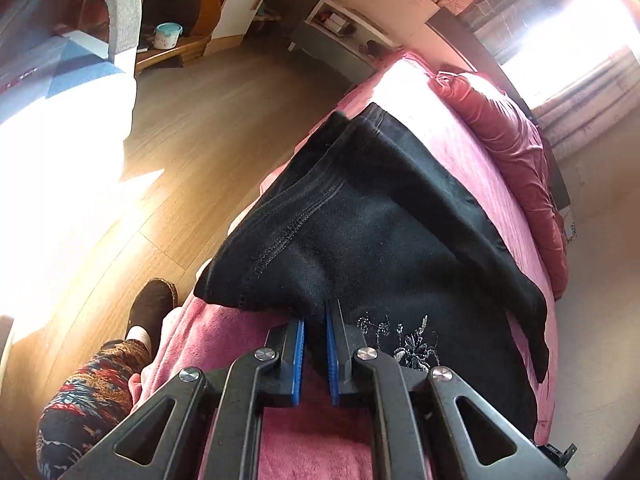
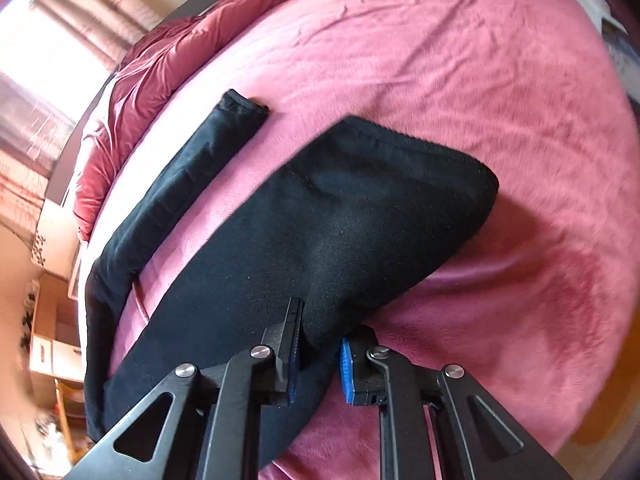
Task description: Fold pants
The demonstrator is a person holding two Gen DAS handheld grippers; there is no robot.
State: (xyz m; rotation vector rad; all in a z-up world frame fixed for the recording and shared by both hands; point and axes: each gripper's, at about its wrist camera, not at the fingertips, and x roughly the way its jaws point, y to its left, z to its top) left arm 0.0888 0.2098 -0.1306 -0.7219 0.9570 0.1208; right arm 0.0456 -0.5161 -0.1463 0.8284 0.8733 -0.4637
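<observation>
Black pants point(image 1: 380, 220) lie across a bed covered with a pink blanket point(image 1: 460, 152). My left gripper point(image 1: 316, 324) is shut on a raised edge of the pants, beside a patch of silver embroidery point(image 1: 408, 344). In the right wrist view a folded part of the pants point(image 2: 360, 208) hangs lifted over the pink blanket point(image 2: 480, 80) and casts a shadow on it. My right gripper point(image 2: 320, 340) is shut on that fabric, which bunches between its blue pads. One pant leg point(image 2: 240, 108) stretches flat toward the far left.
A rumpled red duvet point(image 1: 512, 148) lies along the far side of the bed, by the window. The person's leg in patterned trousers point(image 1: 88, 392) and a dark shoe point(image 1: 154, 304) stand on the wooden floor point(image 1: 200, 120) at the bed's edge. A grey chair point(image 1: 116, 12) stands farther off.
</observation>
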